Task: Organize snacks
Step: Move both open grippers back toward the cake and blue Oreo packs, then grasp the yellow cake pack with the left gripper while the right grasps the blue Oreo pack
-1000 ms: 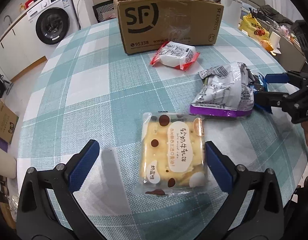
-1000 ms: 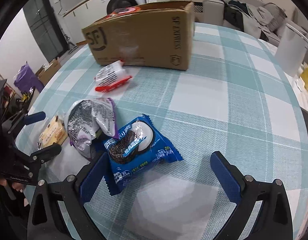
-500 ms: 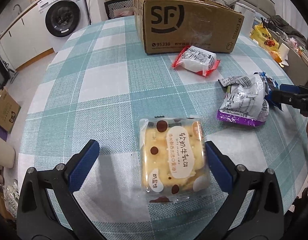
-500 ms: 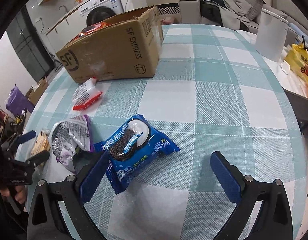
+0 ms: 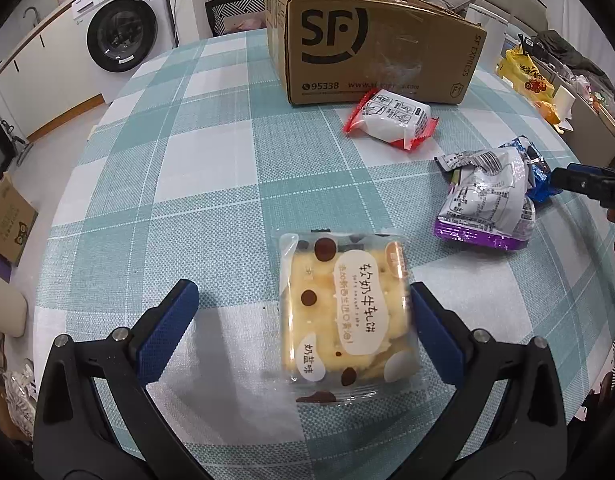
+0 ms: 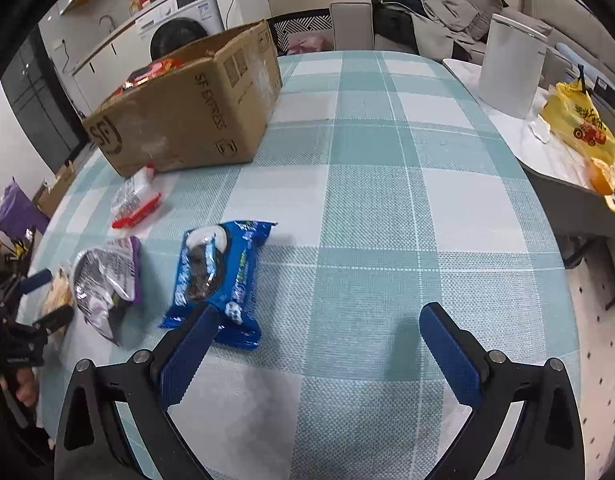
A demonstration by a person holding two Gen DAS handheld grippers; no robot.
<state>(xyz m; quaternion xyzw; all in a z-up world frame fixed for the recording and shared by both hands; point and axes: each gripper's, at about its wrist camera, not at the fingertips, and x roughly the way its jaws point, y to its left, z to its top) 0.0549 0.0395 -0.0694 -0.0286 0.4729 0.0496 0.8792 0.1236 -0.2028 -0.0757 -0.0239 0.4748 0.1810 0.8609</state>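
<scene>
cardboard box (image 5: 371,48) stands behind four loose snacks. your left gripper (image 5: 303,332) gapes wide around the cracker pack (image 5: 343,312); your right gripper (image 6: 319,356) gapes wide, blue cookie pack (image 6: 219,276) beside its left finger.

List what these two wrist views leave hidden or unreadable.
- Cardboard box contents: both views show only red wrappers above the rim; its walls hide the rest.
- Blue cookie pack: left wrist view, mostly behind the silver-purple bag.
- Yellow cracker pack: right wrist view, largely hidden by that bag and the left gripper.
</scene>
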